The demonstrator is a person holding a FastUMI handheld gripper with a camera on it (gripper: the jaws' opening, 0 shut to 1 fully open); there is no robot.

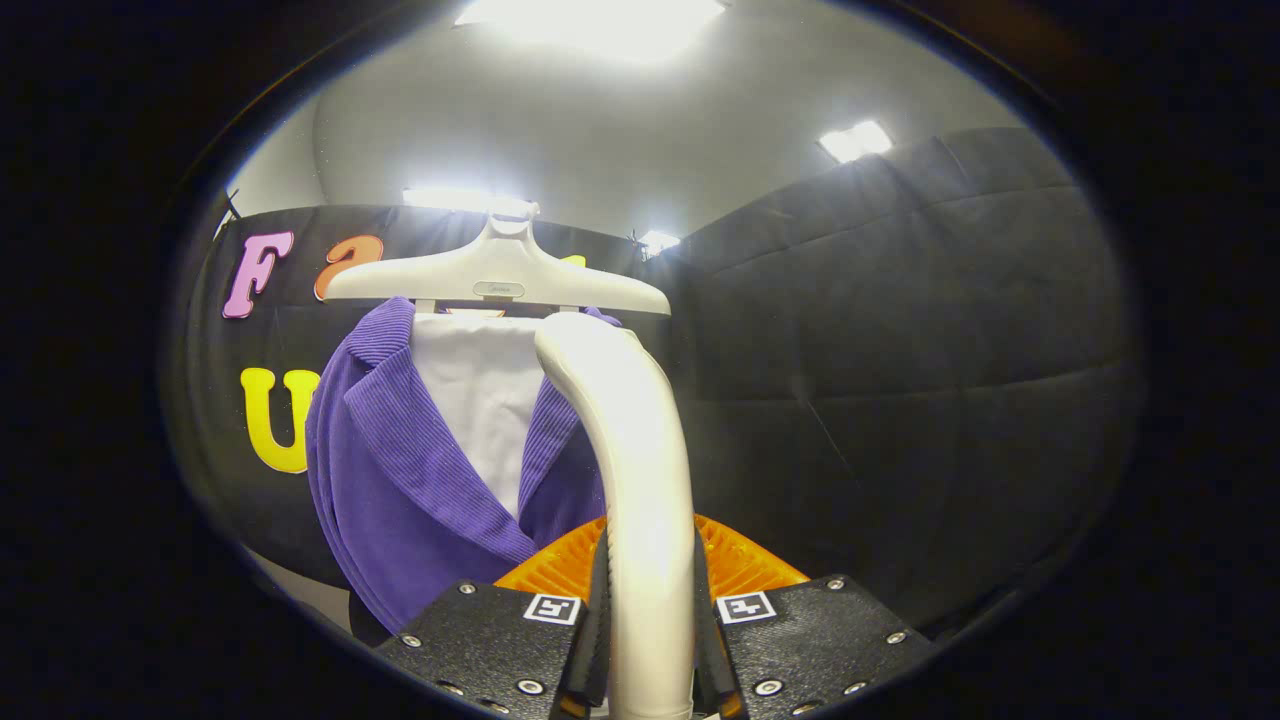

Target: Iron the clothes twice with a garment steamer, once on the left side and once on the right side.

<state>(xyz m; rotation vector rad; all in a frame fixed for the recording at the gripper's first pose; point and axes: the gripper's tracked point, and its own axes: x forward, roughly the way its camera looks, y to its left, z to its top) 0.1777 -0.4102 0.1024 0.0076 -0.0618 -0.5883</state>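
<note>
Both gripper [650, 640] fingers clamp steamer handle [625, 450] | white, curved | purple jacket [400, 480] beyond, on hanger [497, 275]

The garment steamer [640, 480] handle is smooth, glossy plastic, clamped by the gripper [650, 640]. The purple jacket [400, 470] is finely ribbed cloth, matt. The hanger [497, 278] looks like smooth, satin plastic.

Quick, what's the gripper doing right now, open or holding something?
Gripper: shut on the steamer handle, both fingers pressing its sides.
</note>
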